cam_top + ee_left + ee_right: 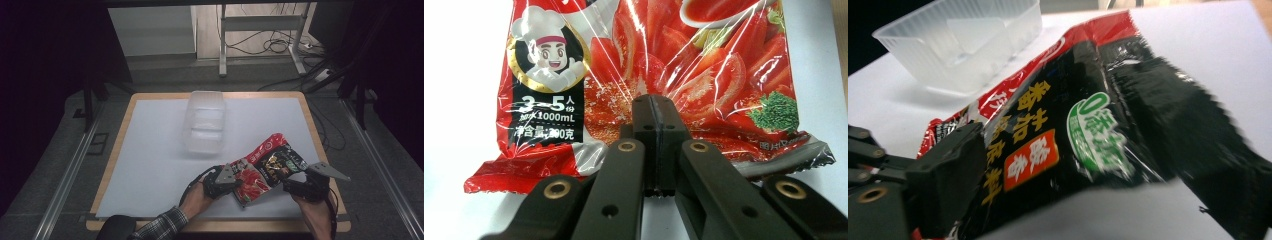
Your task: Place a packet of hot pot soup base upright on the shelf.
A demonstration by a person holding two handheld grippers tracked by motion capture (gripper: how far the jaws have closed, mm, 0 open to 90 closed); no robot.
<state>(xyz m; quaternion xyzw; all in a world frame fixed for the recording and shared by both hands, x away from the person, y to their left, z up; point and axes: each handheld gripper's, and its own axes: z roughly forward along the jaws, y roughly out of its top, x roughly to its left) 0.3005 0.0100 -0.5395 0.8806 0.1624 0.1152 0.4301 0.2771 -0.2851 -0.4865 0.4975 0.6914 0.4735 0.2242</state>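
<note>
I hold a red and black sauce packet [265,165] between both tools, above the near right part of the bench [150,165]. My left hand-held gripper [231,183] has its jaws pressed together on the packet's near crimped edge; in the left gripper view the foil [649,70] runs up and away from the pinch. My right hand-held gripper [295,181] meets the packet's right side, but I cannot tell whether it is clamped. The packet's long axis runs from near left to far right, its far end raised and pointing toward the bench's right edge. A clear plastic tray [204,122] sits well apart, near the far middle. The white surface to the left lies open.
</note>
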